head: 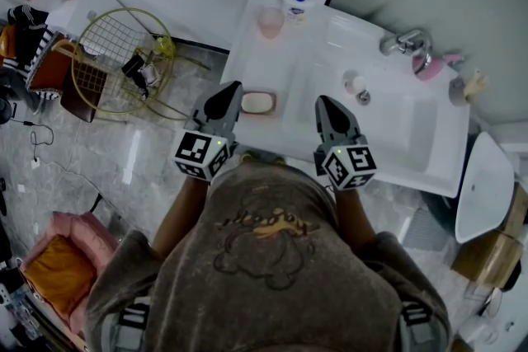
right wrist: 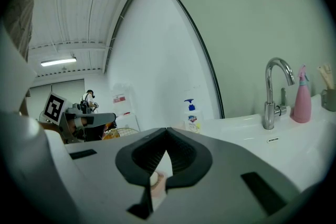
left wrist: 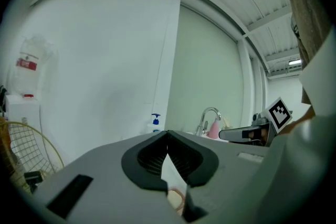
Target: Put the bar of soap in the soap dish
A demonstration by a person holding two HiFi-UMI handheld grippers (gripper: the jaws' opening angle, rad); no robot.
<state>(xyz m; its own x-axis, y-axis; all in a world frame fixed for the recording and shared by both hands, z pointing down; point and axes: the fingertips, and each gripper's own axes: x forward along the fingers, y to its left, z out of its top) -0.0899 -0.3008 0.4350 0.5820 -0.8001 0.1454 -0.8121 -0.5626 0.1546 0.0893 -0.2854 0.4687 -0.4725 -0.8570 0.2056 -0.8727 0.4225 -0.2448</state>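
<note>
Ahead of the chest, at the near edge of the white table (head: 247, 62): left tongs (head: 227, 95) and right tongs (head: 328, 107), held out side by side on bent forearms, roughly level, tips toward the wall, the left angled slightly inward. Shut tip to tip on each side, gripping nothing. Just right of the left tongs' tip, between the pair: one bar of soap (head: 258, 103), lying flat in one pink soap dish (head: 275, 110), long axis running across from one tongs toward the other. Farther beyond the tips, well apart: one pump bottle (head: 297, 2), one pink cup (head: 271, 21), one tap (head: 404, 41).
</note>
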